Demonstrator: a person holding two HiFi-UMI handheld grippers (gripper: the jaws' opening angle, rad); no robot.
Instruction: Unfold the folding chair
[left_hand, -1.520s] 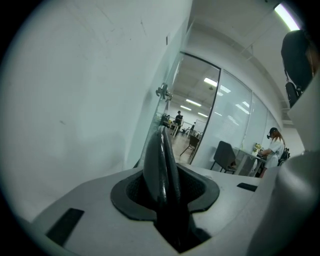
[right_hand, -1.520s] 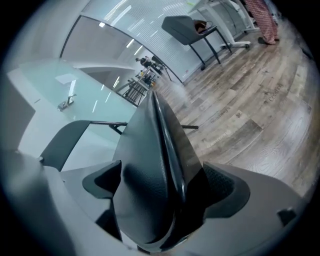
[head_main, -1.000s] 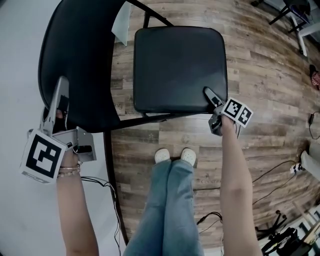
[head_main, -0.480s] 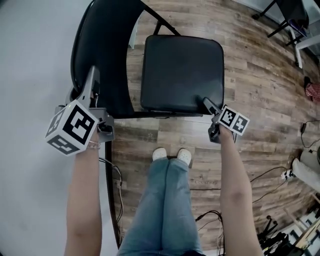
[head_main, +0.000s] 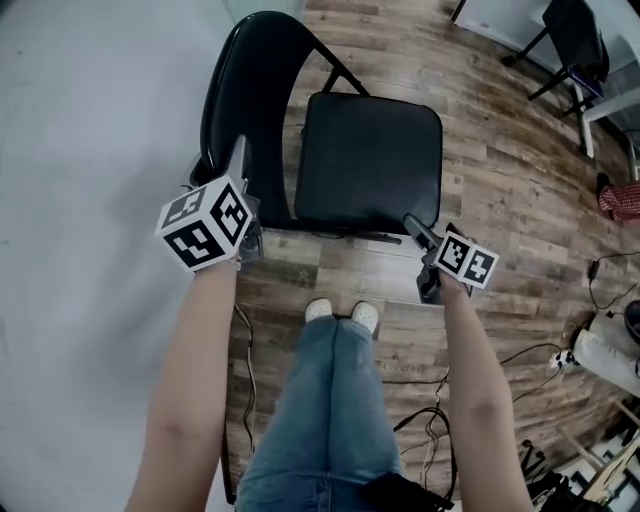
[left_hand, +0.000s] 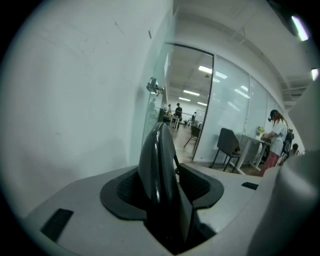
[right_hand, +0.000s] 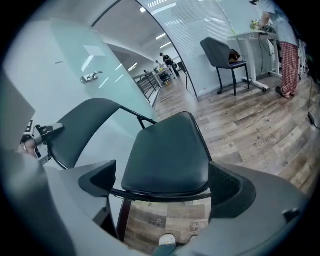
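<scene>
Left gripper (head_main: 239, 152): fingers (left_hand: 121, 193) were opening, with the top rim of the backrest (head_main: 243, 90) standing edge-on between them. A gap showed on one side of the rim, so the clamp was loose, not clenched. Its marker cube (head_main: 205, 222) sat just behind, over the person's left wrist.

Right gripper (head_main: 412, 224): fingers (right_hand: 98, 182) were spread wide and grasping nothing. The seat (head_main: 368, 160) filled the space ahead of them in the right gripper view, its front edge running across from one finger to the other but lying beyond them. From the head view the tips sat at the seat's front right corner; I couldn't tell if they touched it.

The folding chair (head_main: 330, 130) stood on the wooden floor (head_main: 520, 200), directly ahead of the person's shoes (head_main: 341, 313). The seat was swung down away from the backrest, close to level, padded face up. The backrest stood on the side towards the white wall (head_main: 90, 200), and a frame tube showed between backrest and seat.

Farther out, cables (head_main: 425, 425) trailed over the floor behind the person's legs. Through the right gripper view there was a glass partition (right_hand: 165, 55), a dark office chair (right_hand: 222, 52), a white desk (right_hand: 252, 35), and another person (right_hand: 282, 47) standing at it.
</scene>
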